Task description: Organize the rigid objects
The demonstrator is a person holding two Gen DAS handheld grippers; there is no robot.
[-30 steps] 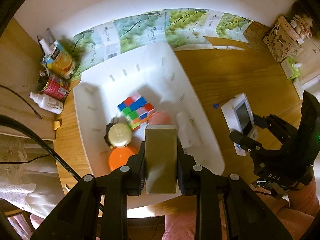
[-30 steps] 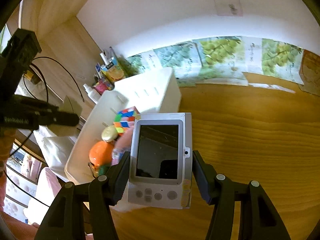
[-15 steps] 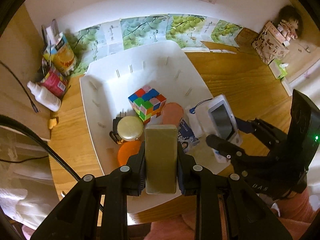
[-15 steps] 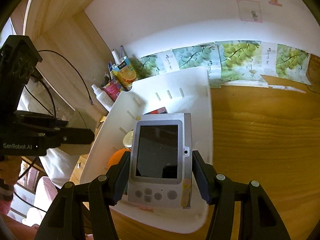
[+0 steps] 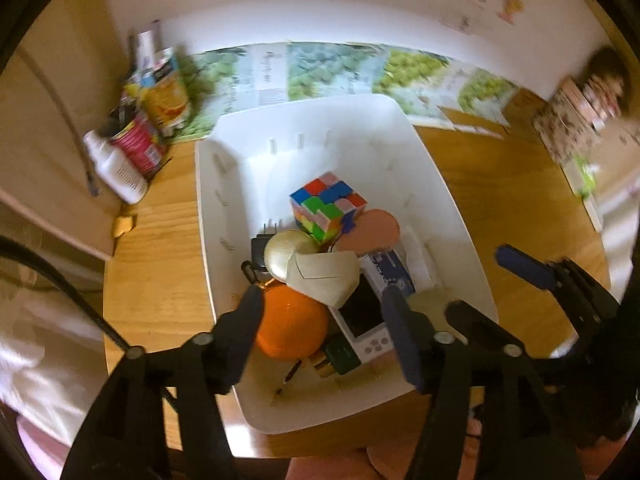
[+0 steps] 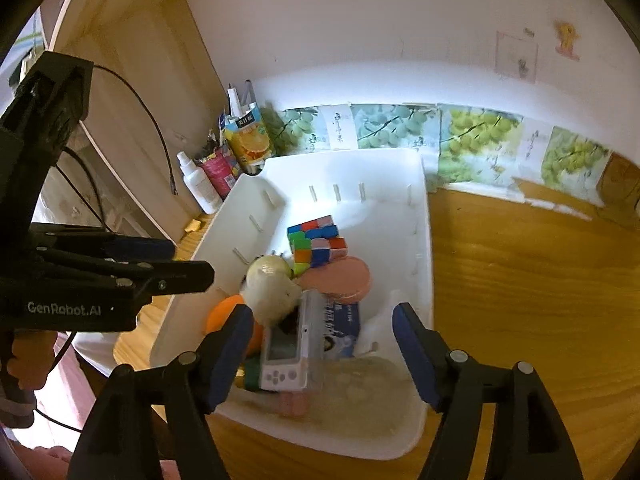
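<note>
Biggest thing in front of you is the wooden desk [image 6: 540, 288], with the white bin [image 5: 452, 216] sitting on it near the wall. Your left gripper [image 5: 326, 322] and right gripper [image 6: 322, 354] both hang over the bin's near end, jaws just opened up wide and nothing between the pads. Down in the bin: the orange ball [image 5: 290, 330], the white handheld device [image 6: 286, 354] lying screen up, the cream case [image 5: 326, 276] tilted across it, then the colourful cube [image 5: 328, 206] further back
</note>
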